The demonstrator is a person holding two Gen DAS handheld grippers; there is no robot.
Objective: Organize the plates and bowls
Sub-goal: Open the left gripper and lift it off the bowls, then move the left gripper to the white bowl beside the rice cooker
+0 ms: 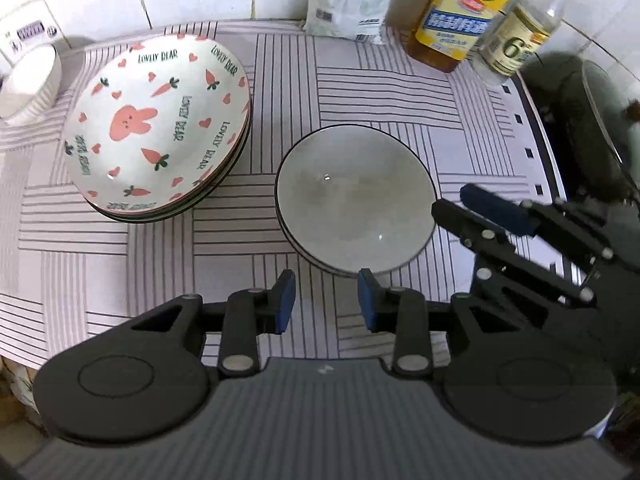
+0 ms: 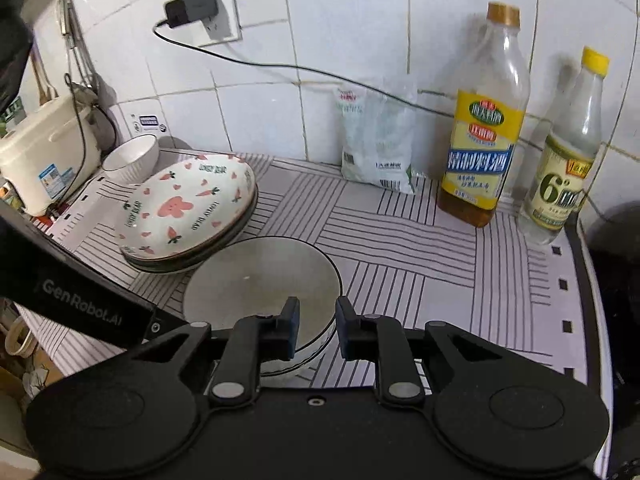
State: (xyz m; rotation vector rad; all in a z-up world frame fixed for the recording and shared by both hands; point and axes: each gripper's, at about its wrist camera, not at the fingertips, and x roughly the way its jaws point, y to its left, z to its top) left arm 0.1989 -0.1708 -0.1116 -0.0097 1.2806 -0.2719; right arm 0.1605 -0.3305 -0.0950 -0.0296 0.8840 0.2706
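A round, glossy grey bowl [image 1: 354,200] sits on another like it, mid-counter on a striped mat [image 1: 360,80]. The left gripper [image 1: 326,300] hovers beside its near rim, jaws parted, empty. The right gripper [image 2: 317,330] hangs over the opposite rim, jaws apart, gripping nothing. Stacked carrot-print bowls [image 1: 160,128] almost touch the grey bowl's left side; bare mat lies behind, up to the bottles [image 2: 480,152].

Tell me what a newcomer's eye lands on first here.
The bunny plates, pink carrots and hearts on white, sit stacked and tilted at the counter's left. Beside them, mid-counter, rests a grey bowl with a dark rim, nested on another. Two bottles with yellow labels stand against the tiled wall at the right, and both tongs, left and right, hang open and empty by the bowl.
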